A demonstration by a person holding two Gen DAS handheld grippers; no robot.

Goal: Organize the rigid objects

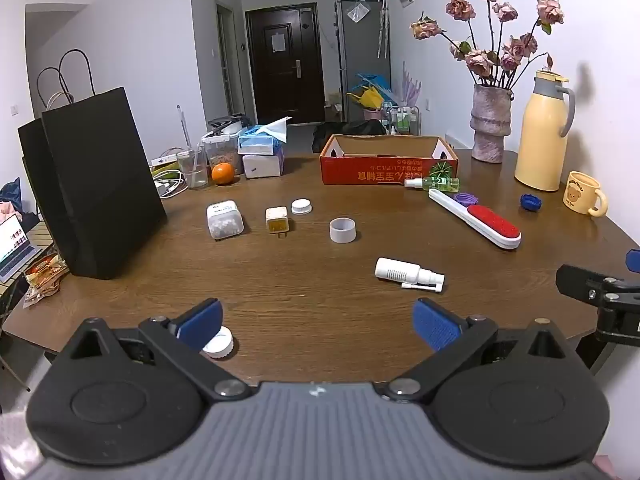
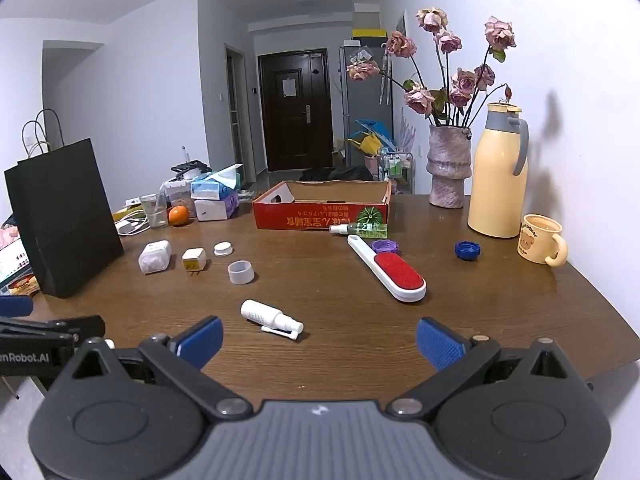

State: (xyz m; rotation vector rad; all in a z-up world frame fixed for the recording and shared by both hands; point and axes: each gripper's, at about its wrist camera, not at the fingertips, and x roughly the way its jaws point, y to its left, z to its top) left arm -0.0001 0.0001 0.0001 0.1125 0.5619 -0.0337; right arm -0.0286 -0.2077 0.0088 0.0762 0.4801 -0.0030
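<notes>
Left claw (image 1: 316, 326) and right claw (image 2: 318, 340), both spread wide and empty, above the near edge of the brown worktop (image 1: 304, 280). White spray bottle (image 1: 406, 273) lies on its side mid-worktop; lint brush (image 1: 478, 220) beyond it, near the red cardboard box (image 1: 384, 170) at the far side. A white cap (image 1: 219, 345) is half hidden behind the left claw's blue pad — the box's interior cannot be made out.
</notes>
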